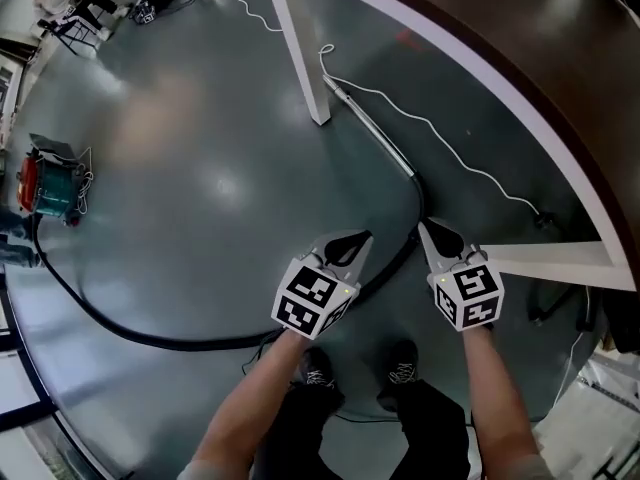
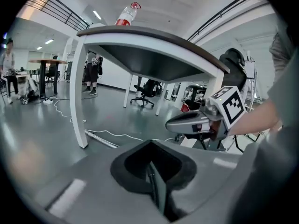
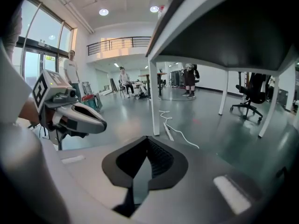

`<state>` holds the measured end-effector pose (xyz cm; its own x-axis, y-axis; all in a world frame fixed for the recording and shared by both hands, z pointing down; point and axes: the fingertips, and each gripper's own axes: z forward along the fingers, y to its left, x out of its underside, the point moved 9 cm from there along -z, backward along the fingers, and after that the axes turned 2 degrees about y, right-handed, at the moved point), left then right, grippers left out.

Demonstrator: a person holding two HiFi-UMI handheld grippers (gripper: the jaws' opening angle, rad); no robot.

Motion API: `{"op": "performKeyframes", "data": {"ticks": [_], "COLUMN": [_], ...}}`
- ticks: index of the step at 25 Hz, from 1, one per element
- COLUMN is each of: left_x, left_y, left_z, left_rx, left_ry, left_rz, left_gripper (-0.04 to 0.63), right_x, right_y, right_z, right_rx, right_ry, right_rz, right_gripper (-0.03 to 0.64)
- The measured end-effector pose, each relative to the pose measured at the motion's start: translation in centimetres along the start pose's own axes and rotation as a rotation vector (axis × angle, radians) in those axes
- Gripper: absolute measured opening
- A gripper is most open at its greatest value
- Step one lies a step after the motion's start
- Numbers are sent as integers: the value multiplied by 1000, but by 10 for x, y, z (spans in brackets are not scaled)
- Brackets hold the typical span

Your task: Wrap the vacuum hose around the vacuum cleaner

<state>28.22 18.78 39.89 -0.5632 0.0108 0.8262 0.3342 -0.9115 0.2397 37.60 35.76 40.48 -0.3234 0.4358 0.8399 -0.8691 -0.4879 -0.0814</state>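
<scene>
Hose (image 1: 200,344) on floor, passing under left hand-held gripper (image 1: 362,238)

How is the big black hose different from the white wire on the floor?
The black hose is dark and thick; the white wire is pale and much thinner. The black hose sweeps in one wide curve from the vacuum cleaner round to a metal tube, while the white wire wiggles along in little bends. Both lie loose on the grey floor.
</scene>
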Motion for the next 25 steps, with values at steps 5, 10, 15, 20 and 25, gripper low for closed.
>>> {"op": "performKeyframes", "data": {"ticks": [5, 10, 15, 20, 25], "left_x": [48, 98, 153, 201, 232], "left_y": [30, 57, 79, 101, 111], "left_z": [59, 105, 157, 192, 209], "left_rx": [9, 5, 3, -3, 4], "left_ry": [-4, 10, 43, 58, 71], "left_rz": [44, 37, 14, 14, 28], "left_gripper": [0, 0, 0, 0, 0], "right_x": [78, 142, 207, 271, 310], "right_y": [-41, -70, -113, -153, -182], "right_z": [67, 125, 186, 242, 276], "right_rx": [36, 81, 119, 184, 239], "right_ry": [87, 156, 229, 313, 349], "right_rz": [19, 26, 72, 148, 246], "right_gripper": [83, 141, 189, 196, 201]}}
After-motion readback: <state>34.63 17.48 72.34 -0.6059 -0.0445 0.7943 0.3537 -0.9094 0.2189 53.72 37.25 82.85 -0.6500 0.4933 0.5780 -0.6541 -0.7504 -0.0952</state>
